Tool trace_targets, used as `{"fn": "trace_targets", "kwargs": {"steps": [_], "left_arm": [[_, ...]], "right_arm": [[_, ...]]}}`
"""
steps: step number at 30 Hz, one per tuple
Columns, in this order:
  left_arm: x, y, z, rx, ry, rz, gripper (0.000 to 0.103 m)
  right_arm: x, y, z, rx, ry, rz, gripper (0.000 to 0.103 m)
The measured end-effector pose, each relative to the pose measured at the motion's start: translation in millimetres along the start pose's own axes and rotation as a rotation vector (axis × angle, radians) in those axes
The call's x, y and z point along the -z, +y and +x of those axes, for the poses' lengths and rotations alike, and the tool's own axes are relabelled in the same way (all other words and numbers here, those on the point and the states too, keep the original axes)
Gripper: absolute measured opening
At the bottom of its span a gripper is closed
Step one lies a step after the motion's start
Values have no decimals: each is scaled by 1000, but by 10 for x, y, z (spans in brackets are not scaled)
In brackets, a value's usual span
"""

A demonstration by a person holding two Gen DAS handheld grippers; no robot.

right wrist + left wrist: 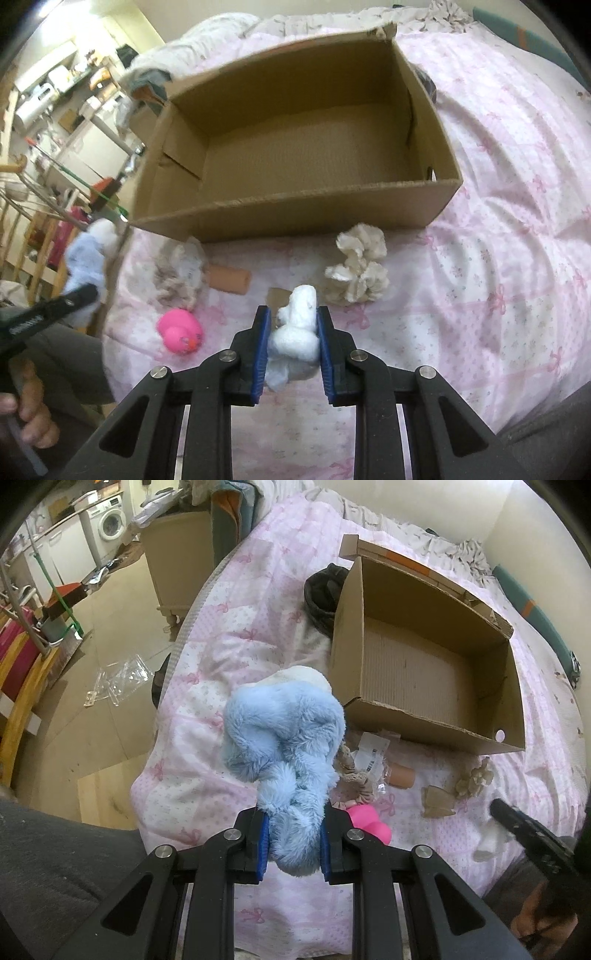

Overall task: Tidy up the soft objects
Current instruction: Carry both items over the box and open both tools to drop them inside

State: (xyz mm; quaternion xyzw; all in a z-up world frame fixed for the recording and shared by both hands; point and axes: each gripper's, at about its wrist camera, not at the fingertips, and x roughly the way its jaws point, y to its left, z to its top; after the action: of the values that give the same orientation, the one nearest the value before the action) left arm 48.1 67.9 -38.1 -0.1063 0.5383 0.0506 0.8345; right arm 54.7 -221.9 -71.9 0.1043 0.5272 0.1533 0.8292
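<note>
My left gripper (293, 843) is shut on a fluffy blue plush toy (284, 734) and holds it above the pink quilt, left of the open cardboard box (421, 672). The plush also shows at the left of the right wrist view (86, 262). My right gripper (291, 349) is shut on a small white fluffy toy (299, 328), in front of the box (295, 218), whose inside shows bare. On the quilt lie a pink rubber duck (181, 330), a cream scrunchie (360, 271), a beige lace scrunchie (179, 271) and a tan foam roller (229, 280).
The pink patterned quilt (498, 258) covers the bed. A black cloth item (325, 590) lies behind the box's left wall. A tan bow (437, 801) lies near the scrunchie (474, 779). The bed's left edge drops to a floor with plastic wrappers (118, 683).
</note>
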Motion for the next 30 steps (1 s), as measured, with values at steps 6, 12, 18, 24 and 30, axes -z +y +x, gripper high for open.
{"fn": "trace_targets", "kwargs": {"steps": [6, 12, 18, 24, 30], "left_arm": [[-2, -7, -15, 5, -5, -2, 19], [3, 2, -106, 30, -29, -5, 19], [-102, -97, -475, 87, -134, 13, 19], [-392, -238, -689, 130, -206, 26, 19], [-741, -473, -543, 167, -193, 63, 19]], "right_arm": [[-19, -6, -368, -91, -71, 33, 26], [-61, -159, -671, -187, -127, 81, 26], [-174, -223, -890, -227, -176, 86, 26], [-435, -270, -1008, -268, -223, 97, 26], [-748, -235, -959, -269, -254, 84, 26]]}}
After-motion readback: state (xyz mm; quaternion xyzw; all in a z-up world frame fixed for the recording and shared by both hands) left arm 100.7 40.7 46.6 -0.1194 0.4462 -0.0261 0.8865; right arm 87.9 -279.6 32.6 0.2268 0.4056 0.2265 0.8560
